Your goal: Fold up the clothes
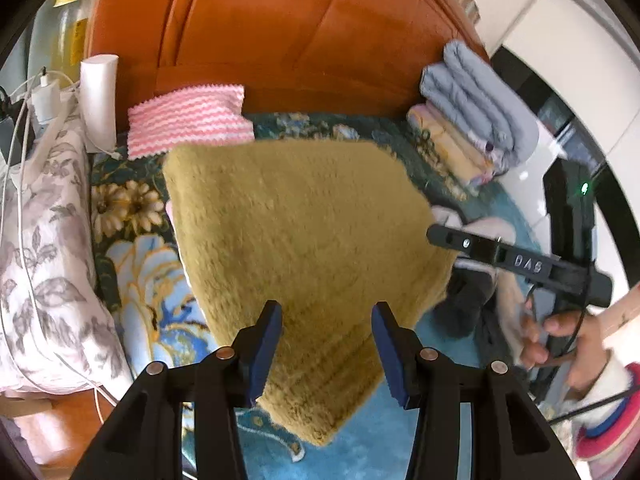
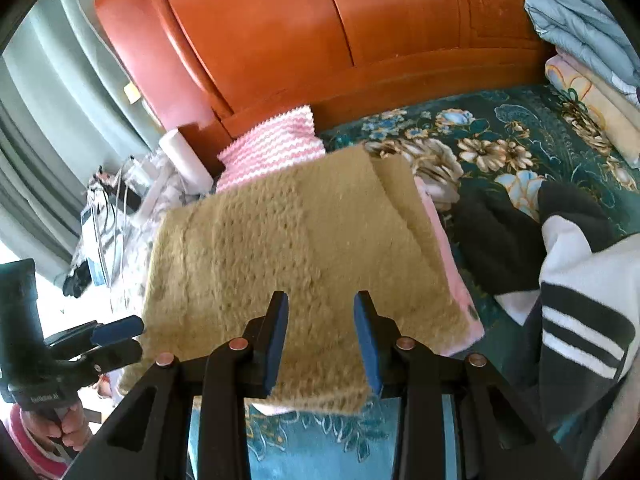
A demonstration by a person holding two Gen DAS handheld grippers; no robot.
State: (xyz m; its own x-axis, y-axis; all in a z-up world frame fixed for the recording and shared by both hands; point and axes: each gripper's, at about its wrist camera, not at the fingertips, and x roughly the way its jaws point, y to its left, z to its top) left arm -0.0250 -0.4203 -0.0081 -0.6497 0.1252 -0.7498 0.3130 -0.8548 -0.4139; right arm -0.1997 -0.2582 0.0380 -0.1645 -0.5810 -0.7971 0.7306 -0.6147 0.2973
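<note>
1. I see a fuzzy mustard-yellow knitted garment (image 1: 296, 240) (image 2: 288, 248), folded into a thick rectangle, lying flat on the floral bedspread.
2. Its pink lining (image 2: 460, 280) peeks out along one edge.

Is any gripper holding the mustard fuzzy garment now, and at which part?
Nothing is held. The left gripper and the right gripper stand open above the folded mustard garment, near its front edge.

A floral teal bedspread (image 2: 520, 136) carries a folded fuzzy mustard garment (image 2: 288, 248), beside the orange wooden headboard (image 2: 320, 32).
</note>
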